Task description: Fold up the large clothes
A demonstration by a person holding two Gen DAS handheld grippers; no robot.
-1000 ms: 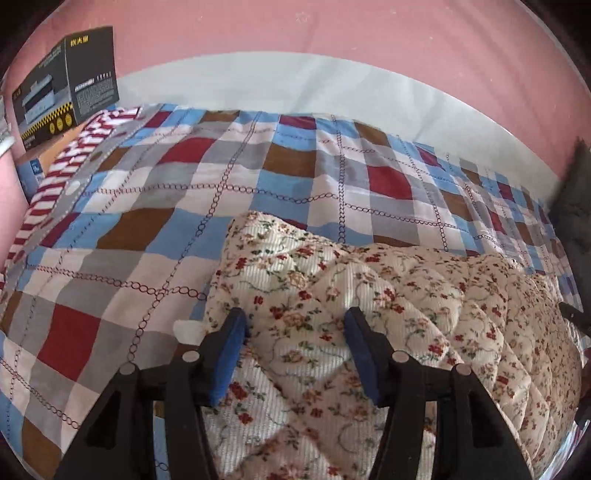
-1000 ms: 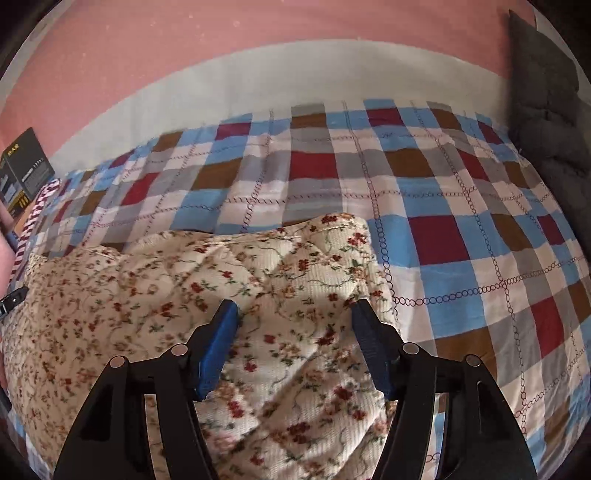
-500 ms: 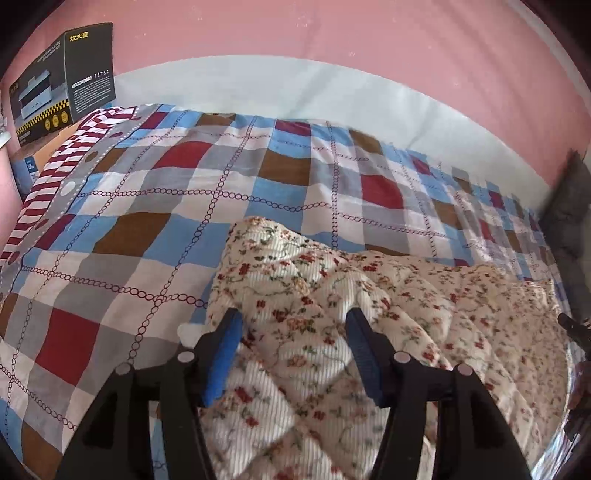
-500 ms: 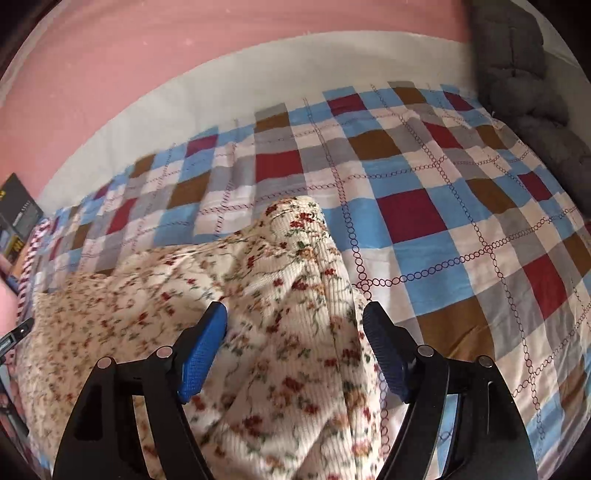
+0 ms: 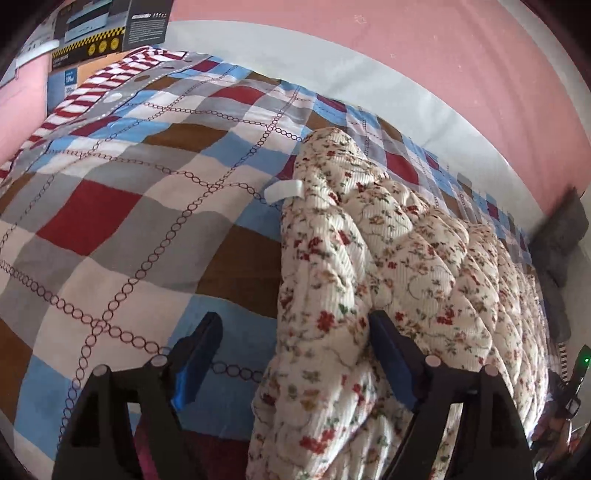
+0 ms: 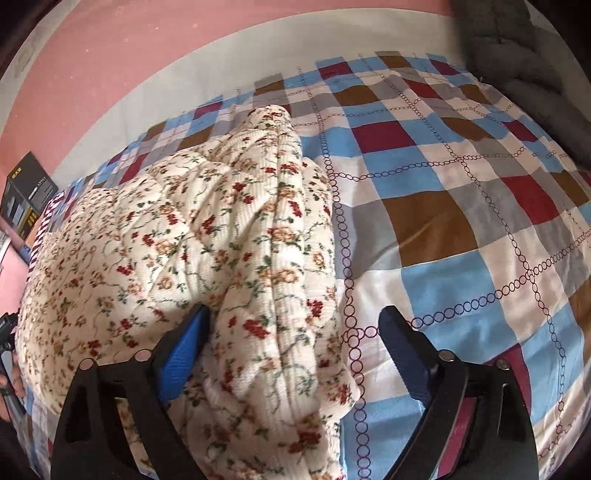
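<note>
A cream quilted garment with a small floral print [image 5: 406, 266] lies bunched on the checked bedsheet [image 5: 122, 206]. A white tag [image 5: 283, 191] sticks out at its left edge. My left gripper [image 5: 295, 347] is open, with the garment's left edge between its blue pads [image 5: 197, 350]. In the right wrist view the same garment [image 6: 207, 236] fills the left half. My right gripper [image 6: 295, 343] is open, its jaws on either side of the garment's right edge, above the sheet [image 6: 461, 206].
Black cardboard boxes [image 5: 110, 29] stand at the bed's far left corner by the pink wall, next to a red-and-white striped cloth [image 5: 92, 92]. A dark grey cushion [image 6: 528, 62] lies at the far right. The other gripper shows at the far right edge [image 5: 576, 373].
Both grippers have swung outward and tilted, so the garment's side edges now run between the jaws. The garment looks more bunched and raised along both edges. Both jaws stay open.
</note>
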